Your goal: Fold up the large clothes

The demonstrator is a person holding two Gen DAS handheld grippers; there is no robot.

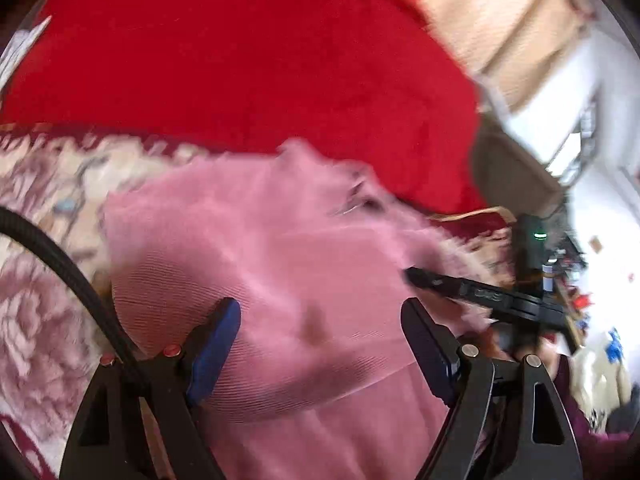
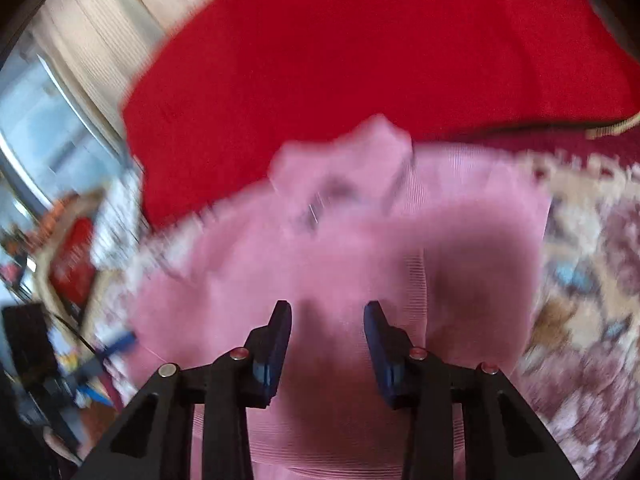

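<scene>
In the left wrist view, the left gripper (image 1: 320, 332) is hovering over the pink garment (image 1: 280, 248), its 2 fingers spread wide with nothing pinched. The garment is lying on a patterned rug (image 1: 36, 312) in front of a red blanket (image 1: 240, 60). The right gripper (image 1: 416, 278) is reaching in from the right.

In the right wrist view, the right gripper (image 2: 327, 316) is pointing down at the pink garment (image 2: 248, 264), fingers partly spread, pinching nothing visible.

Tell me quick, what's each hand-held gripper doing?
Left hand-held gripper: open, over the pink ribbed knit garment, holding nothing.
Right hand-held gripper: open, holding nothing.
</scene>
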